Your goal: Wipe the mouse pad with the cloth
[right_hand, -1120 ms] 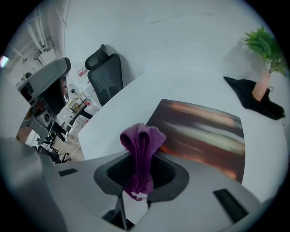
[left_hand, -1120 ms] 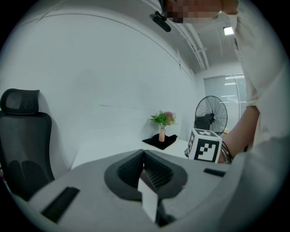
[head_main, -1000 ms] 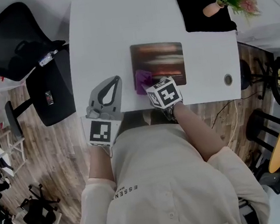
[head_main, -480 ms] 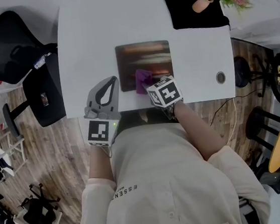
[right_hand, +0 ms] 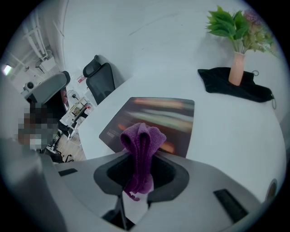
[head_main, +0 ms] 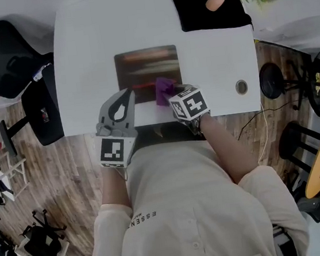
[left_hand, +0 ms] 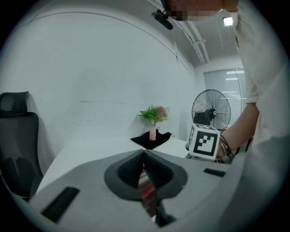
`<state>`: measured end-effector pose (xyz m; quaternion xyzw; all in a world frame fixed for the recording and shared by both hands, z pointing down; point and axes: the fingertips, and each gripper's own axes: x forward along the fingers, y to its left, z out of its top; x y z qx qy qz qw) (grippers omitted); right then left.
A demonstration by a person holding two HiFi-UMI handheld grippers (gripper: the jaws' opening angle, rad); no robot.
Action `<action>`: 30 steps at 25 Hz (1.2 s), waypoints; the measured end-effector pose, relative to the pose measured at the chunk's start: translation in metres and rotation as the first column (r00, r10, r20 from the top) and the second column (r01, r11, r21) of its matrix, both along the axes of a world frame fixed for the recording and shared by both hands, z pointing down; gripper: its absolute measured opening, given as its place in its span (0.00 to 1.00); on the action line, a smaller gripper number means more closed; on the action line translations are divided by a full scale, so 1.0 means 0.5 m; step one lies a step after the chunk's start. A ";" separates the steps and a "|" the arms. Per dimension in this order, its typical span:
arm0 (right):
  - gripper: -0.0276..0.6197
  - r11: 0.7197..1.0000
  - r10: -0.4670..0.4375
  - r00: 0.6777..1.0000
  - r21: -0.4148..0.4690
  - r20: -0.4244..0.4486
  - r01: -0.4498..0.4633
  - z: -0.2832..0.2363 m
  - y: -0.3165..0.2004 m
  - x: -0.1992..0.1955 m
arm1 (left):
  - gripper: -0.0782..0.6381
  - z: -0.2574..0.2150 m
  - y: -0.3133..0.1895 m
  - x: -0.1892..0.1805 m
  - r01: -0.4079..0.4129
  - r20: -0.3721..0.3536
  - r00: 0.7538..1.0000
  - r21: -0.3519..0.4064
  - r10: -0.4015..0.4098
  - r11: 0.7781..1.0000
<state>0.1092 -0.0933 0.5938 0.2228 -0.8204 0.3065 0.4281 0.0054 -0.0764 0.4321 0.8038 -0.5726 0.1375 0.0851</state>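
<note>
White desk (head_main: 80, 47) is being viewed from above: wood floor around it, office chairs (head_main: 1, 57) off its left side, a vase (head_main: 214, 1) of greenery on a black mat (head_main: 210, 14) at the far right corner, well apart from the work.

Mouse pad (head_main: 141, 69) is lying flat mid-desk, near the front edge. Purple cloth (head_main: 164, 89) is being held by the right gripper (head_main: 174, 96), fingers clamped on a bunched fold. The free wad is being presented over the pad's near right corner. Whether it is pressing on the pad cannot be told from any view.

Left gripper (head_main: 126, 94) is being rested at the desk's front edge, just beside the pad's near left corner. Its fingers are together, with nothing between them.

Step judged: wiping along the near edge is being done, with most of the pad apparently not yet covered.

For a good pass:
- The wad is to be lowered until it is being flattened on the pad, then drawn in overlapping straight strokes toward the far edge.
- Pressure is to be kept light, since the pad is likely to be dragged over the smooth desk.
- The left gripper could be set on the near left corner as a hold-down.
- Only a narrow fold is being gripped, so slippage of the cloth is to be watched.
</note>
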 end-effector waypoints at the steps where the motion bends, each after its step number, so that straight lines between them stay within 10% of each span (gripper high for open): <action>1: 0.20 1.000 0.001 1.000 0.001 0.001 -0.001 0.001 -0.004 0.011 | 0.11 0.001 -0.003 0.010 0.007 -0.006 1.000 -0.006 -0.007 1.000; 19: 0.20 0.999 0.048 0.999 0.013 -0.018 -0.048 0.016 -0.050 0.195 | 0.11 0.012 -0.037 0.177 -0.054 0.031 0.998 0.028 0.053 0.998; 30: 0.20 0.982 0.095 0.995 0.161 0.035 -0.099 -0.076 -0.106 0.203 | 0.11 -0.031 -0.065 0.156 -0.053 0.036 0.998 0.071 0.050 0.996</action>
